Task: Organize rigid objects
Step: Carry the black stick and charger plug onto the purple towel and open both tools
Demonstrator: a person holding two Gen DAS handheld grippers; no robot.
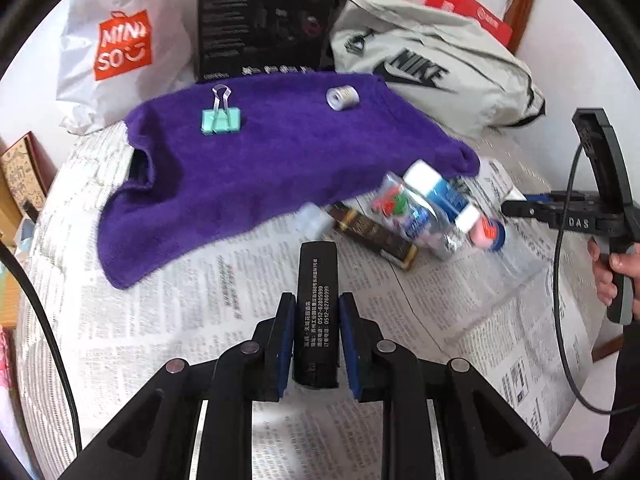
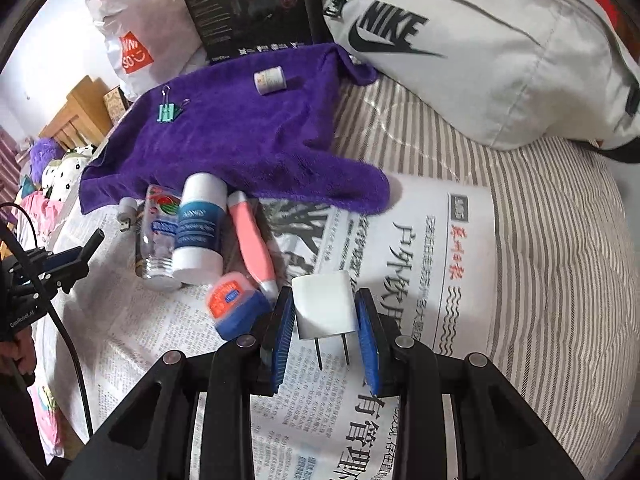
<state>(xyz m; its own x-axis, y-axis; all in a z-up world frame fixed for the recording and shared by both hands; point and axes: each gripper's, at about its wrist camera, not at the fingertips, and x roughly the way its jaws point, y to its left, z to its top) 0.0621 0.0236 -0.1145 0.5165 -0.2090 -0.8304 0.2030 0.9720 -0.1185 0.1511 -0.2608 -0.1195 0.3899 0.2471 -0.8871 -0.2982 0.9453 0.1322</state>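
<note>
**Two grippers, two small objects above a newspaper-covered bed**

The left gripper [image 1: 316, 316] points forward over the newspaper [image 1: 192, 320], its blue pads clamped on a slim black bar [image 1: 316, 304] printed with white text. The right gripper [image 2: 324, 320] holds its jaws around a white plug adapter [image 2: 322, 304], prongs pointing back toward the camera; the left pad touches it, but whether the right pad does cannot be told. Ahead lies a purple towel [image 1: 260, 160] carrying a green binder clip [image 1: 221, 120] and a small tape roll [image 1: 342, 98]. Behind it stand a Miniso bag [image 1: 120, 44], a black box [image 1: 264, 20] and a grey Nike bag [image 1: 432, 68]. Only the right wrist view shows striped bedding [image 2: 540, 220] and, sharply, the white-and-blue bottle [image 2: 200, 228], pink tube [image 2: 252, 240] and small blue-and-orange jar [image 2: 236, 304] clustered at the towel's edge.
</note>
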